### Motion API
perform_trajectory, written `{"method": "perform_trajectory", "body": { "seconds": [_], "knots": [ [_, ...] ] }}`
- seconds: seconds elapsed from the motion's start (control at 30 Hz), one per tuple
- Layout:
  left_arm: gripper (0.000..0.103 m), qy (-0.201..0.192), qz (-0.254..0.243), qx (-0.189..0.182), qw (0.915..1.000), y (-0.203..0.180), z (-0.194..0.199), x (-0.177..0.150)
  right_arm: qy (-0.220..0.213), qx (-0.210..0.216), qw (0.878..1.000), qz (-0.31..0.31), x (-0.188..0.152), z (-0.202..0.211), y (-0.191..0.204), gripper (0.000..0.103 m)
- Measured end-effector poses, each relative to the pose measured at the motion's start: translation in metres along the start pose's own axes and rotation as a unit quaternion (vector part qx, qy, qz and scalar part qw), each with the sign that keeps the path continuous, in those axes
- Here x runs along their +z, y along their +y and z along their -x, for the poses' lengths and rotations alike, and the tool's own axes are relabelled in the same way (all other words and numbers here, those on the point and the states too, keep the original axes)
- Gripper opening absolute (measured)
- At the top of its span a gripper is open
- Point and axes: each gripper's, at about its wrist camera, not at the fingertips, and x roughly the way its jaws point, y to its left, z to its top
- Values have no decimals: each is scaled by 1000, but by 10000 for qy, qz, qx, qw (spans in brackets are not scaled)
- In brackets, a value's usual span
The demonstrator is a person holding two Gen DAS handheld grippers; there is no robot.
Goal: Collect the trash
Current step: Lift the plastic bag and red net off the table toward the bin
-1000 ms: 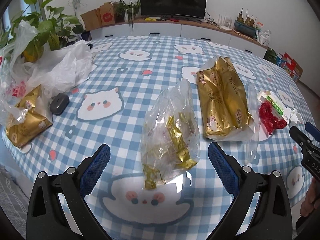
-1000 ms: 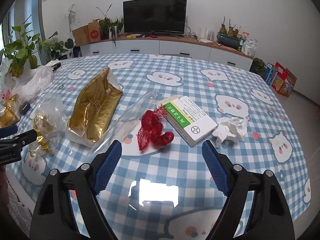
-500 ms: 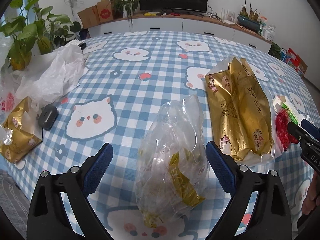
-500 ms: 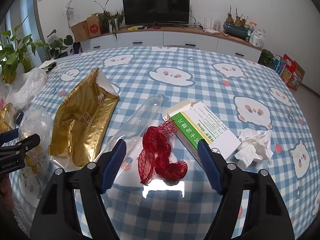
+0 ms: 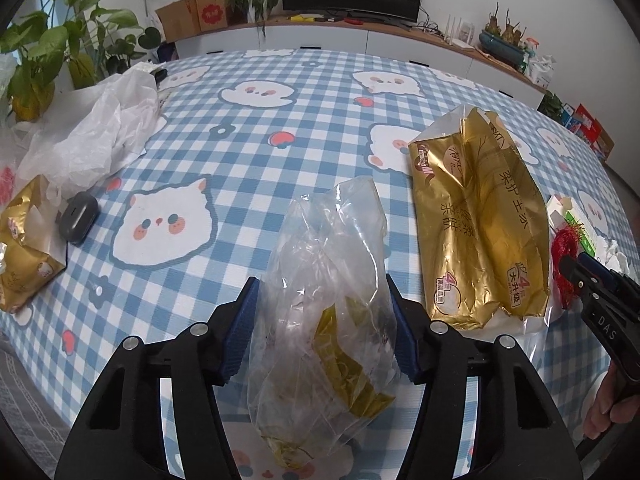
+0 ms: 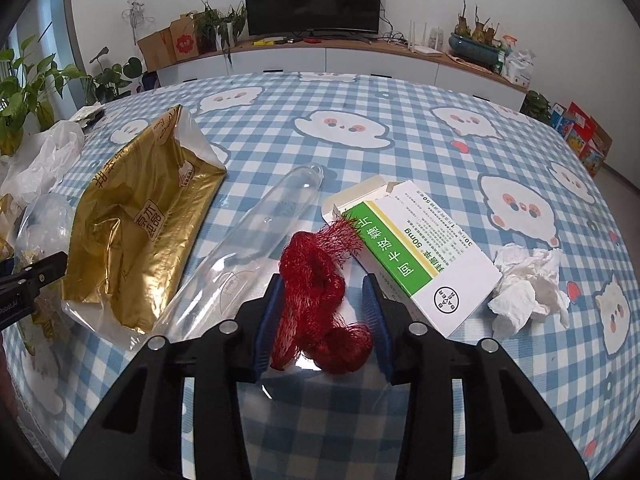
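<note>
Although both pieces of trash look light and limp, the clear plastic bag (image 5: 320, 304) is slippery and the red mesh net (image 6: 316, 300) snags easily — each is best pinched at its bunched middle. On the worktop (image 5: 304, 128), the bag fills the left tongs (image 5: 322, 324), pads closing against its sides. The net lies between the right tongs (image 6: 324, 316), closing — contact uncertain.
</note>
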Motion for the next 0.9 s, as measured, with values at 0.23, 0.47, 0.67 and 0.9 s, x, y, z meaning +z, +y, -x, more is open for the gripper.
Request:
{"method": "perform_trajectory", "body": {
  "seconds": [0.23, 0.47, 0.67, 0.9],
  "knots": [
    [47, -16, -134, 80, 9999, -8, 0, -3, 22, -6, 10000, 29, -2, -3, 2, 21],
    [40, -81, -262, 103, 9996, -11, 5, -5, -49, 24, 10000, -45, 0, 6, 0, 18],
    [40, -152, -345, 132, 9992, -14, 16, -10, -93, 57, 9999, -105, 0, 20, 2, 18],
    [39, -222, -397, 43, 9990, -17, 34, -16, -107, 34, 9998, -150, 0, 38, 2, 18]
  ]
}}
